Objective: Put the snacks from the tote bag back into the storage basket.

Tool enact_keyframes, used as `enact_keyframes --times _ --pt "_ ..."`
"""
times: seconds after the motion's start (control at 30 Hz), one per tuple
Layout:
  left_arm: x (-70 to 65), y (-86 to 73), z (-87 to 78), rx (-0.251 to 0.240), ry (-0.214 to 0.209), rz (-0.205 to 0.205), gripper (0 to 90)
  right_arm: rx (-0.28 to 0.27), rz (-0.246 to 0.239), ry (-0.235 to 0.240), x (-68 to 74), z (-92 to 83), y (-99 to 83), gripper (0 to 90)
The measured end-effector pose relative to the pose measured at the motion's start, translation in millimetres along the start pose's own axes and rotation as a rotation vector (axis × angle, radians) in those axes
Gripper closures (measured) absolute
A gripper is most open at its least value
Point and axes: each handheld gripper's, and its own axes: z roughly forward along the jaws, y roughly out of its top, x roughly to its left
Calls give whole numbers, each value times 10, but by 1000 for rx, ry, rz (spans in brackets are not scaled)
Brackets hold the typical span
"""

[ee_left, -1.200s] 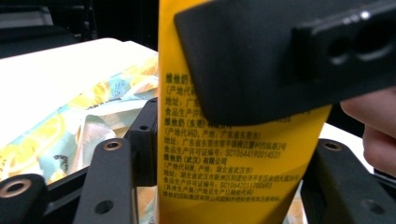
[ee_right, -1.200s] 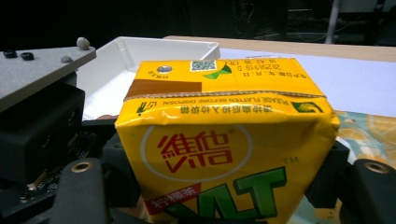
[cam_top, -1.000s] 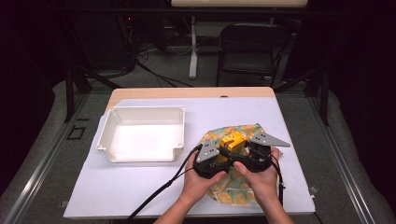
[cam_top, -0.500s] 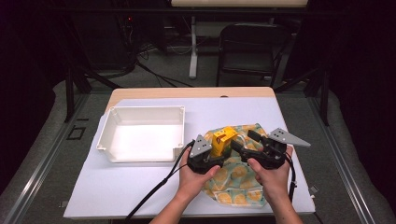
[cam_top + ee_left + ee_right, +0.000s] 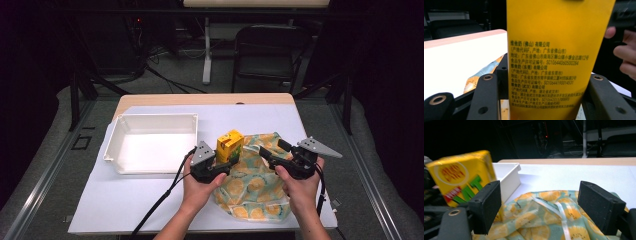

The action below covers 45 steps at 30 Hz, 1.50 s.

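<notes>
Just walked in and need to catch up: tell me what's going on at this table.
A person stands at a white table with tongs in each hand. The left tongs are shut on a yellow drink carton, holding it upright just above a fruit-print cloth bag and beside a white tray. The right tongs are open, holding nothing, poised over the bag, whose white drawstring lies loose on top.
</notes>
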Motion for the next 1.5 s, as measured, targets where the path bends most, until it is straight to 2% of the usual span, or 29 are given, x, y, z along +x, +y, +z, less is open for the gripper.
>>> enact_keyframes --times 0.2,0.43,0.63,0.73,0.77,1.0,1.07,1.1,1.13,1.17,1.23,1.5 --pt "52 27 -89 -7 21 10 513 29 -1 -27 -70 54 -82 188" --pt "99 61 -187 -9 24 26 512 72 -14 -53 -129 104 -185 187" --pt "152 86 -274 -28 52 17 513 92 -21 -66 -178 118 -244 181" --pt "180 95 -308 -27 53 21 512 98 -14 -68 -188 128 -264 159" --pt "207 104 -340 -28 63 19 513 114 -21 -74 -198 135 -276 150" --pt "300 132 -438 -47 80 16 513 129 -27 -88 -209 164 -317 149" --pt "343 146 -487 -65 123 4 513 130 -28 -89 -205 170 -324 149" --pt "373 153 -509 -64 106 1 513 131 -29 -90 -204 171 -325 149" --pt "373 153 -509 -64 106 1 514 131 -30 -93 -202 172 -328 149" --pt "415 163 -546 -75 116 -11 514 132 -32 -91 -202 173 -330 149" --pt "450 174 -581 -74 132 -7 514 135 -36 -93 -204 174 -333 150" --pt "564 178 -664 -85 158 -13 515 138 -35 -103 -215 176 -343 152"
